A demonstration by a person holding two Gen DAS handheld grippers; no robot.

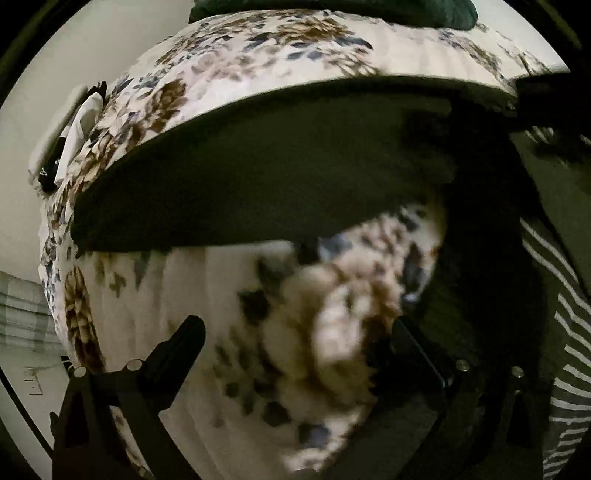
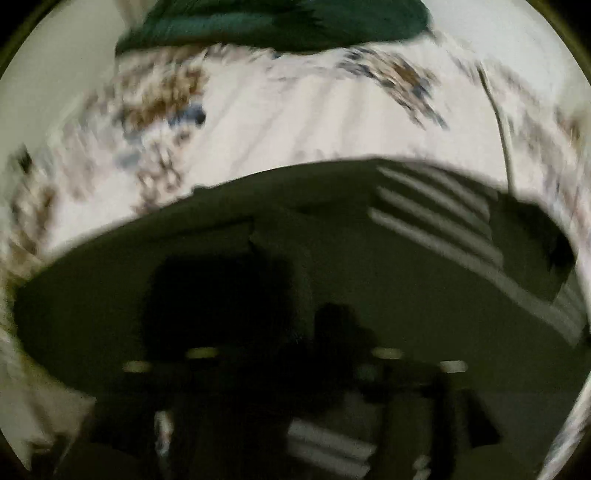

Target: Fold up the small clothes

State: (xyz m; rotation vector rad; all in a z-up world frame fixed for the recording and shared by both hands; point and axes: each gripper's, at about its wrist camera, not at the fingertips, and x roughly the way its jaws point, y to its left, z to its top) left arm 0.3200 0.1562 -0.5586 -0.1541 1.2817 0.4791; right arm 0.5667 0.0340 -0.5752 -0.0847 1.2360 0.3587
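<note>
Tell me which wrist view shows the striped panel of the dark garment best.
The right wrist view: the dark garment lies across the floral bedsheet, its white-striped panel facing the camera, though blurred. The left wrist view catches only stripes at its far right edge, past that gripper's wide-apart fingers.

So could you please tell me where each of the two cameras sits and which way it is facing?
Left wrist: on the left gripper, jaws open, facing the cream floral bedspread and a dark olive garment with white stripes.
Right wrist: on the right gripper, a blurred dark shape low in frame, close over the same garment.
Shared: the garment, the bedspread and a dark green cloth at the far edge.
</note>
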